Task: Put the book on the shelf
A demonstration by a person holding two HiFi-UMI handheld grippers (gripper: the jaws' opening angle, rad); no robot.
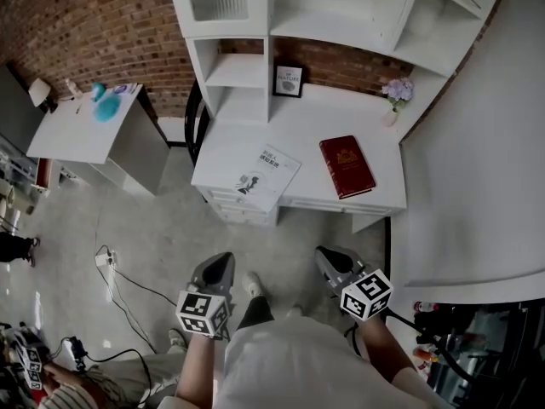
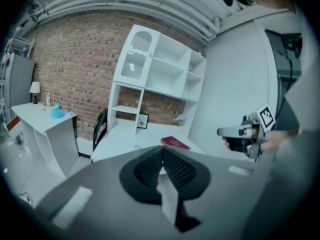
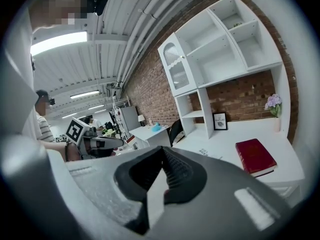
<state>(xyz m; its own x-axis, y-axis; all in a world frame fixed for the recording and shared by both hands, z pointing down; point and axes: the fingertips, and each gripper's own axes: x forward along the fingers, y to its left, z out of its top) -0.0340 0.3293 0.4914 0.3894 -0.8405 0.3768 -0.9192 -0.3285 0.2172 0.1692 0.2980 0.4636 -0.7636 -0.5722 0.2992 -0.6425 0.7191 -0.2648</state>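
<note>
Approach: book (image 1: 347,166) lies flat on desk (image 1: 300,119), untouched | left gripper (image 1: 223,262), right gripper (image 1: 329,256) pressed together, empty | next: reach desk, spread jaws, pinch book for shelf (image 1: 334,25).

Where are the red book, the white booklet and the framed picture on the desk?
red book (image 1: 347,166), head view, middle of its cover
white booklet (image 1: 266,177), head view, middle of its front page
framed picture (image 1: 289,81), head view, centre of the frame
</note>
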